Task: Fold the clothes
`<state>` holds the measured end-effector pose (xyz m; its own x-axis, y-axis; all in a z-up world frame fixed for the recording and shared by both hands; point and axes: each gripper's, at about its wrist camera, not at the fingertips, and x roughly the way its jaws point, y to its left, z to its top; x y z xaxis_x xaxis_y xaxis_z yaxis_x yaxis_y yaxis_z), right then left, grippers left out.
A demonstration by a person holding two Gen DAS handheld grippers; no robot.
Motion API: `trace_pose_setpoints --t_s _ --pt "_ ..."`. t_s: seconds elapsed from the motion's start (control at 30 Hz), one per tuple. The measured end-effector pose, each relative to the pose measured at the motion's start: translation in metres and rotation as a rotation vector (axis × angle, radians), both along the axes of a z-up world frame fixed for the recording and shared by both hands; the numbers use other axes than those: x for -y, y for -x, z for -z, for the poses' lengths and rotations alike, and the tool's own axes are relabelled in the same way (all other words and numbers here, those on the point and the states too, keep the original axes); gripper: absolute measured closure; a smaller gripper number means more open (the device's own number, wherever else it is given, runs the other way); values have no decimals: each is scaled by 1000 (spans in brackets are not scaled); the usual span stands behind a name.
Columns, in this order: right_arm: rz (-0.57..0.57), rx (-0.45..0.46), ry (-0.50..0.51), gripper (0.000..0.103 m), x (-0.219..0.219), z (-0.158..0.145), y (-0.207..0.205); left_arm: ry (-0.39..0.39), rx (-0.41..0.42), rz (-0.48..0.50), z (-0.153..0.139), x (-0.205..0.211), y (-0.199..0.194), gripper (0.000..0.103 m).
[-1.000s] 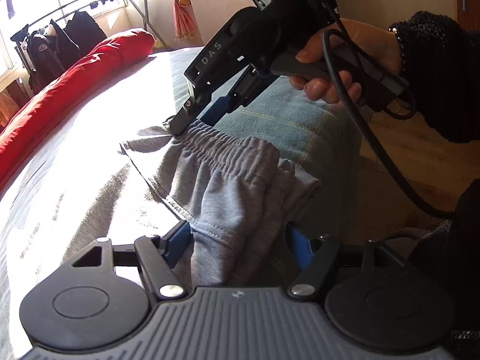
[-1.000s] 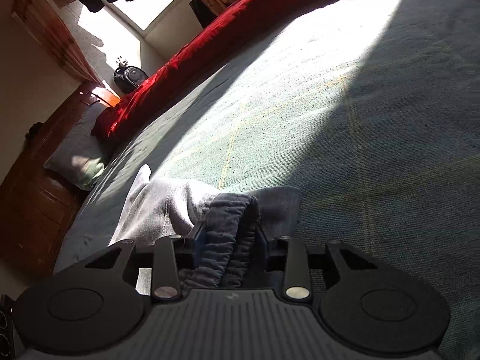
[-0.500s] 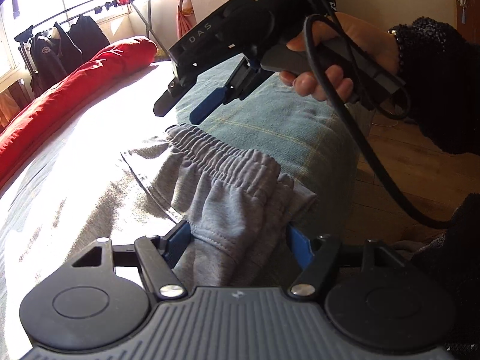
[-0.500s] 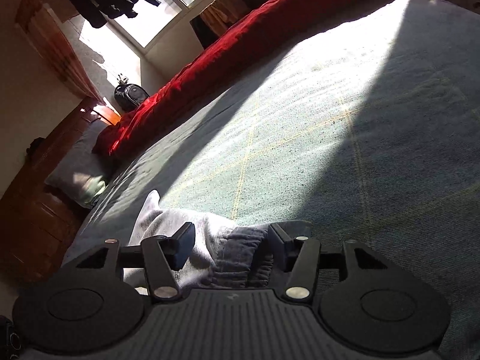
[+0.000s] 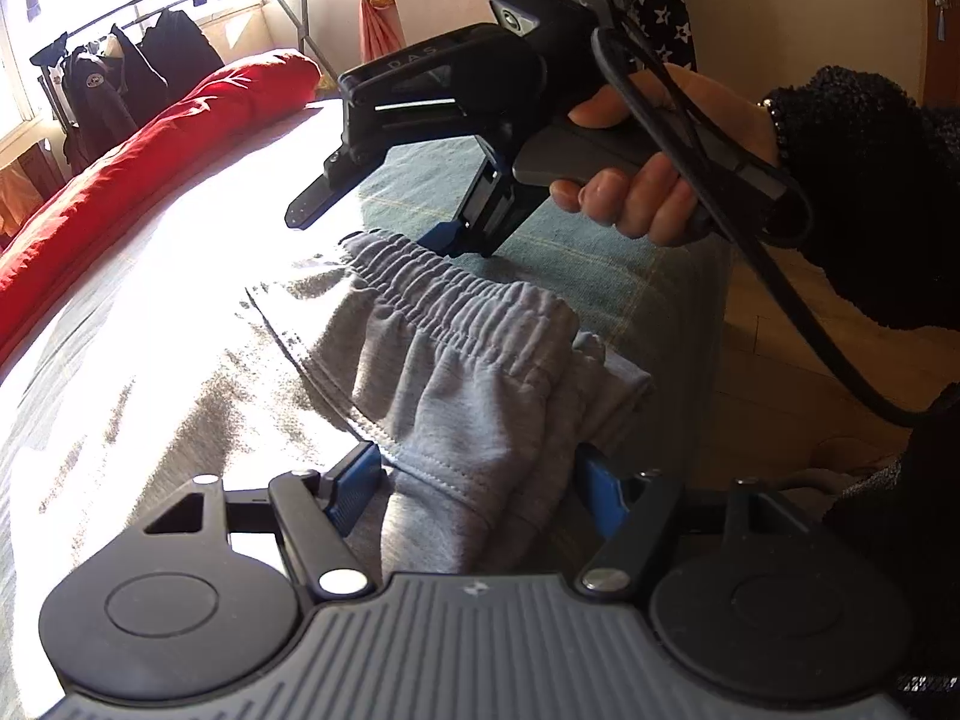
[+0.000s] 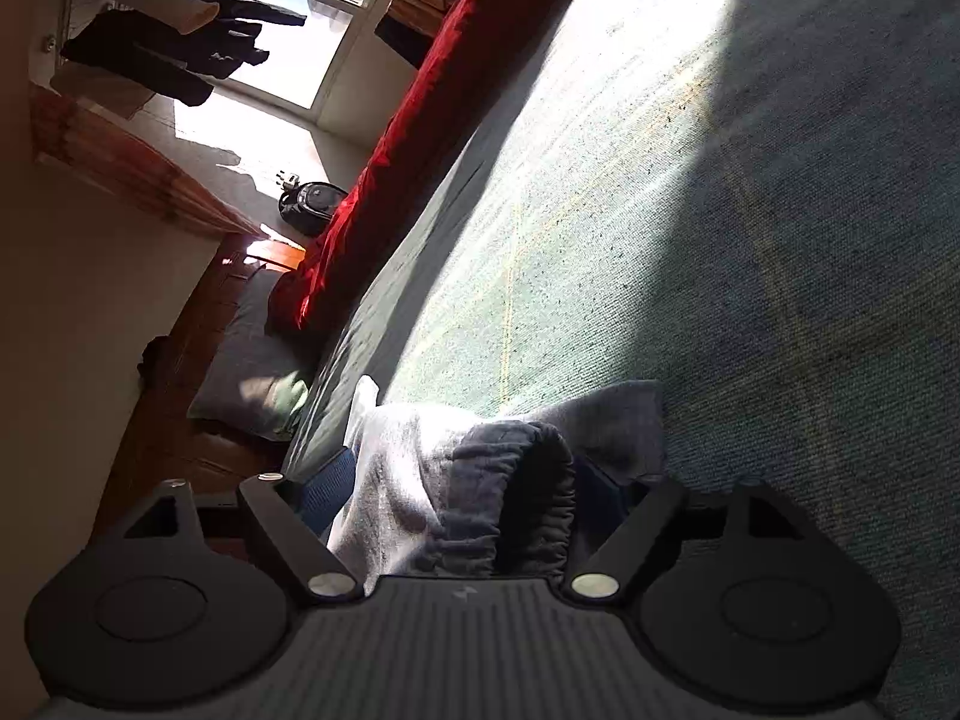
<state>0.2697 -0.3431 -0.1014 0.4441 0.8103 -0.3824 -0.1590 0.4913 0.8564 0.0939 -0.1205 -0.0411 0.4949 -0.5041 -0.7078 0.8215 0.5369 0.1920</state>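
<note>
Left wrist view: the grey sweatpants (image 5: pixel 462 372) lie on the bed (image 5: pixel 630 276) near its right edge, the elastic waistband (image 5: pixel 444 294) running from far left to near right. The left gripper (image 5: pixel 480 486) stands spread, with cloth lying between its blue fingers. The right gripper (image 5: pixel 384 228) hovers just above the waistband's far end, jaws apart, tilted down from the person's hand (image 5: pixel 648 180).

Right wrist view: the waistband bulges between the right gripper's spread fingers, unpinched; bed stretches beyond.
</note>
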Motion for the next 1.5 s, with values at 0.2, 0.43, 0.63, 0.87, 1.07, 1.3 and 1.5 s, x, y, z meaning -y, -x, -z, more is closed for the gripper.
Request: trace_pose_setpoints --t_s 0.2,0.43,0.63,0.87,1.07,1.3,1.5 --pt "-83 33 -9 18 -3 0 4 12 -11 -16 0 0 -4 30" --pt "-45 100 131 70 -14 -10 9 36 -14 -29 -4 -11 -4 30" --pt "-18 197 170 80 -10 -58 29 72 -9 -40 -10 -23 -4 30" --pt "60 49 188 80 -2 -19 21 105 -56 -56 -6 -28 -10 30" --pt "32 1 62 48 7 -3 32 100 -30 -10 -12 -39 5 27" --pt "-72 1 102 40 3 -2 71 115 -1 -23 -21 -54 15 27" --pt "-107 54 220 74 0 -21 88 107 18 -64 -25 -65 15 27"
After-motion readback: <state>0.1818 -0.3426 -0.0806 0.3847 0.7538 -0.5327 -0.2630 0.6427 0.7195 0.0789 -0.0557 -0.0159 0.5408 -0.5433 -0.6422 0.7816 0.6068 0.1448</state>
